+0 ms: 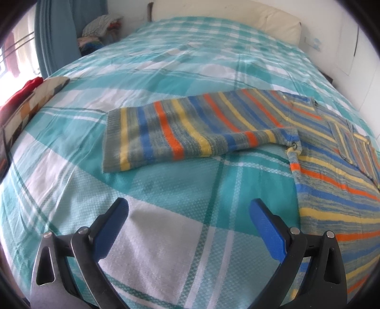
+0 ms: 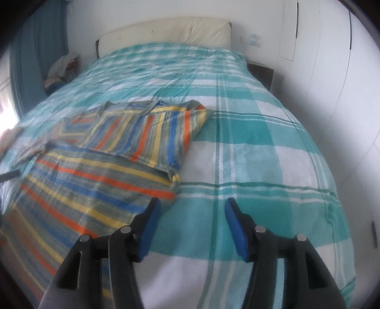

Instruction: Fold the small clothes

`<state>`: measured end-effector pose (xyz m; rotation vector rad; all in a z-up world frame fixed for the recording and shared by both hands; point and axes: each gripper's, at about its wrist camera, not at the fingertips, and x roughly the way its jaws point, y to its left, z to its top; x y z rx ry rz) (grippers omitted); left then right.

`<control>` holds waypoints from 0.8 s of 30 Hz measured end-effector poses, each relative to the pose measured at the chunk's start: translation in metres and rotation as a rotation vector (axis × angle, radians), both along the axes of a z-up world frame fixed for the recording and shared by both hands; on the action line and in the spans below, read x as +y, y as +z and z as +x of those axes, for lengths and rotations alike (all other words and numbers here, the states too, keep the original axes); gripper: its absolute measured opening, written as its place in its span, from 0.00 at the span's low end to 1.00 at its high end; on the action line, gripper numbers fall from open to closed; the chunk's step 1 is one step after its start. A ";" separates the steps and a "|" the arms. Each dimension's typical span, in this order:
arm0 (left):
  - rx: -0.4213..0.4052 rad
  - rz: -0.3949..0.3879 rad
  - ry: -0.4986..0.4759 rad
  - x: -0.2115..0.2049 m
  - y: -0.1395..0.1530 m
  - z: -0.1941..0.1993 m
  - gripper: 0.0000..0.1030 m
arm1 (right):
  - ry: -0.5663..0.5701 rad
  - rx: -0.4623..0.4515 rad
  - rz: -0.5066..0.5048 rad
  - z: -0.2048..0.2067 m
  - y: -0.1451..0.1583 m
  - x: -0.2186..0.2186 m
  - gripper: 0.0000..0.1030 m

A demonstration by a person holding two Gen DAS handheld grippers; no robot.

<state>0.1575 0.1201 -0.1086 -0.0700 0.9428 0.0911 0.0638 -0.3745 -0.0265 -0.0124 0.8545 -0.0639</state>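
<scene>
Blue-padded fingers of the left gripper [image 1: 188, 209] fill the bottom of the left wrist view, spread wide with nothing between them, only the teal and white checked bedspread [image 1: 166, 249] showing in the gap. Above them, across the middle of the frame, lies the striped knitted sweater [image 1: 332, 190]: its body runs down the right edge, and one sleeve [image 1: 190, 133] stretches out flat toward the left, cuff at centre left. That sleeve is not yet folded in. Near the collar at the right, another striped layer lies over the chest. A cream headboard [image 1: 237, 16] crosses the top, a heap of other clothes [image 1: 102, 28] sits at upper left, and a red cloth [image 1: 21, 95] shows at the left edge.

Turning to the right wrist view, the right gripper [image 2: 192, 209] occupies the bottom centre, its jaws parted and empty; the left finger's tip overlaps the sweater's edge in the picture, though contact cannot be told. The sweater [image 2: 83, 190] covers the lower left, and the other sleeve [image 2: 154, 135] lies folded across the chest, slanting from upper right of the garment down to its cuff at mid-frame. This view is somewhat blurred.

By my reading, one sleeve is folded in and the second is outstanding, along with the body folds. Folding looks early, perhaps a quarter done.
</scene>
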 end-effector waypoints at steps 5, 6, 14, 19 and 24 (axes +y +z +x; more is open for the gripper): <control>-0.003 0.023 -0.009 -0.004 -0.003 -0.001 0.99 | -0.058 -0.101 -0.018 -0.042 -0.006 -0.002 0.71; -0.002 0.028 -0.010 -0.005 -0.004 -0.002 0.99 | -0.082 -0.113 -0.011 -0.049 -0.011 -0.006 0.71; 0.008 0.079 -0.025 -0.013 -0.011 -0.002 0.99 | -0.185 -0.134 0.066 -0.047 -0.012 -0.033 0.73; 0.015 0.057 -0.029 -0.010 -0.010 -0.002 0.99 | -0.179 -0.102 0.083 -0.043 -0.021 -0.032 0.73; -0.018 -0.107 -0.017 0.029 0.020 -0.002 0.99 | -0.168 -0.105 0.065 -0.042 -0.020 -0.028 0.73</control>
